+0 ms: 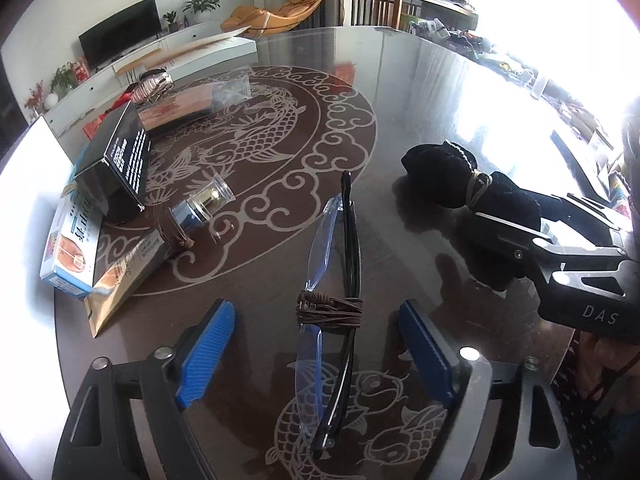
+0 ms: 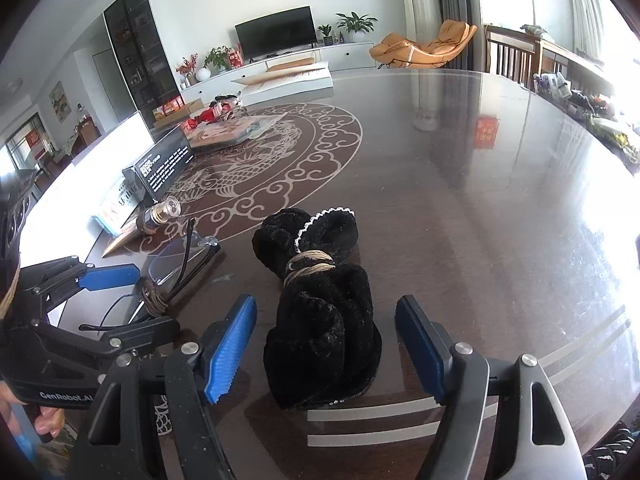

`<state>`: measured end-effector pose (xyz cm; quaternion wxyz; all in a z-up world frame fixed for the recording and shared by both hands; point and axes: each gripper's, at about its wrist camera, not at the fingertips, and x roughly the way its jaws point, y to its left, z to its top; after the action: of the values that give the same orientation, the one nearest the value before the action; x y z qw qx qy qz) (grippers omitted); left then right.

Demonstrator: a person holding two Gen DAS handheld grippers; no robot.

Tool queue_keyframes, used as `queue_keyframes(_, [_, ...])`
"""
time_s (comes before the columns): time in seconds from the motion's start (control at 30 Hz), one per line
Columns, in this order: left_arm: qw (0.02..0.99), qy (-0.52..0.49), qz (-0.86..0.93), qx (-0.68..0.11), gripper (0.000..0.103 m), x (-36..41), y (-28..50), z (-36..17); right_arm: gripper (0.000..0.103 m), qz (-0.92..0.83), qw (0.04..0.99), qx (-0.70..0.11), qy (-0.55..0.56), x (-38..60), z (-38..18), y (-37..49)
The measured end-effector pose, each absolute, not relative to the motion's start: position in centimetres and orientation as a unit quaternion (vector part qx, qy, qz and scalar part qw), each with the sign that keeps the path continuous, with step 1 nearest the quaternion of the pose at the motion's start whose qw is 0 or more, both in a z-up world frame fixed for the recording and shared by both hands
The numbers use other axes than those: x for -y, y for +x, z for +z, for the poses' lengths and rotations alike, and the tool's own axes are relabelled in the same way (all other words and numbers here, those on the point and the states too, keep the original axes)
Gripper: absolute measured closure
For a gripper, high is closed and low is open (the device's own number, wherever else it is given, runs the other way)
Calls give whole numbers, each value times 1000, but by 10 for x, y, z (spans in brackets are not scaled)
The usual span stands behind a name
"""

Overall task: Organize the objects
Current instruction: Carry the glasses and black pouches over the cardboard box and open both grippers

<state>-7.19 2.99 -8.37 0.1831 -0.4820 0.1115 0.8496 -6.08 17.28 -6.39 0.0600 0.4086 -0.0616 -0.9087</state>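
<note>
A: Item one, left gripper (image 1: 316,350)?
B: Jaws wide apart, blue pads (image 1: 206,350) either side of the folded glasses (image 1: 334,280), touching neither. The glasses lie flat on the dark glass table (image 1: 420,120), bound mid-frame with brown cord (image 1: 330,310).

A: Item two, right gripper (image 2: 326,350)?
B: Also spread, holding nothing. The black velvet bundle (image 2: 320,300) lies between its pads, tied at the waist with pale cord (image 2: 310,266), resting on the table to the right of the glasses.

A: Far-left stock?
B: Black box with white print (image 1: 120,160), tilted over a blue-and-white carton (image 1: 70,248); just beside it a small clear-capped bottle (image 1: 200,204) on its side; a tan flat packet (image 1: 124,276) at the table's near-left edge.
</note>
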Motion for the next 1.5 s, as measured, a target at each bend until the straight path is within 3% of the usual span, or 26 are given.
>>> queue_keyframes(0.07, [174,-484,851,-107,0,-26,-73,-86,29,-909,60,60,409,-173,-64,-61])
queue_keyframes(0.6, [188,-499,839,-108,1,-28,-75,-87,27,-909,60,57,409,-170,-64,-61])
queue_keyframes(0.63, [196,-490,843,-110,14,-29,-72,-85,27,-909,60,57,409,-170,-64,-61])
queue_keyframes(0.67, [202,-479,846,-115,40,-30,-68,-82,27,-909,60,57,409,-170,-64,-61])
queue_keyframes(0.73, [214,-471,847,-121,76,-34,-65,-77,27,-909,60,58,409,-170,-64,-62])
queue_keyframes(0.93, [227,-468,849,-91,77,-29,-63,-76,25,-885,79,52,456,-165,-57,-80])
queue_keyframes(1.07, [234,-460,855,-56,77,-22,-56,-73,23,-868,95,-26,487,-141,-53,-103])
queue_keyframes(1.1, [236,-457,857,-45,77,-19,-51,-69,31,-864,98,-42,492,-136,-55,-108])
queue_keyframes(1.13, [238,-454,858,-32,77,-15,-49,-65,62,-857,94,-57,503,-133,-59,-113])
queue_keyframes(1.17, [240,-449,861,-20,77,-11,-47,-59,69,-860,94,-64,498,-132,-58,-114])
queue_keyframes(1.5, [229,-363,900,80,77,84,-12,42,71,-850,197,92,480,-136,9,-99])
